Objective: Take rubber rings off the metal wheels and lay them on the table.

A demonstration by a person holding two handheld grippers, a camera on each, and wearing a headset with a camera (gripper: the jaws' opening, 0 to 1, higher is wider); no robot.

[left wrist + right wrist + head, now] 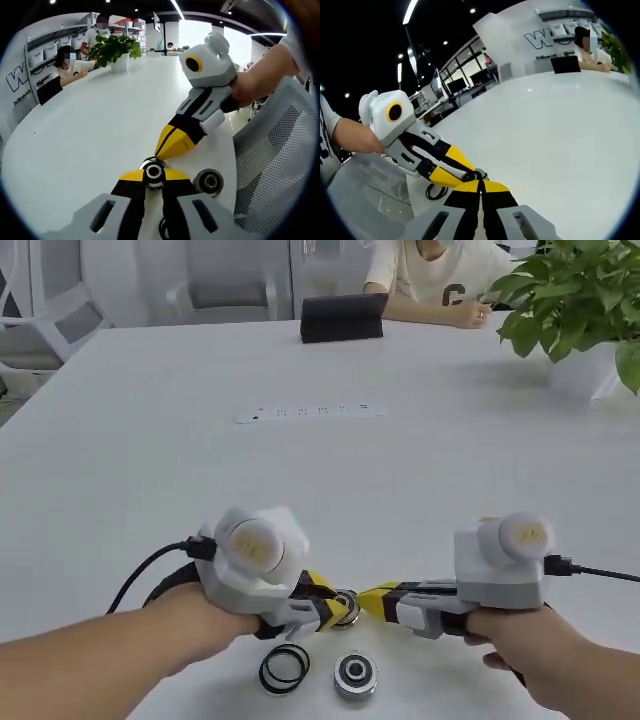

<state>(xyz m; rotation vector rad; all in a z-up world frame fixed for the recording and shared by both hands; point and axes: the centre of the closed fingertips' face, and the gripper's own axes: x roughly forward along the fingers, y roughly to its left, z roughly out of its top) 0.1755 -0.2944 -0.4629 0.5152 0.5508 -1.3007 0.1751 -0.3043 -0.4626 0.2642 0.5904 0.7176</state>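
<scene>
Black rings [283, 668] lay overlapping on the table [180, 480], nearest the person and just below the left gripper's [335, 608] fingers. A second wheel [355, 676] sat just beside the rings, under the spot where the two sets of fingertips met.

Above them, the left gripper's fingers were clamped on a wheel [346, 604], one on each side, holding it clear of the table. The right gripper [365, 600] met it tip to tip, its fingers drawn together against the wheel's rim (whether they had pinched a ring there could not be made out).

The wheel looked hard, smooth and heavy for its size, so it was likely to slip or turn unless held firmly across its flat faces with the rim left free. A ring would probably be light, soft and stretchy, seated tight on the rim. It seemed best nipped at its outer edge and rolled off sideways, with care that it did not snap back.

Well beyond the fingertips lay a power strip [310, 413], and farther still stood a plant [570, 295].
</scene>
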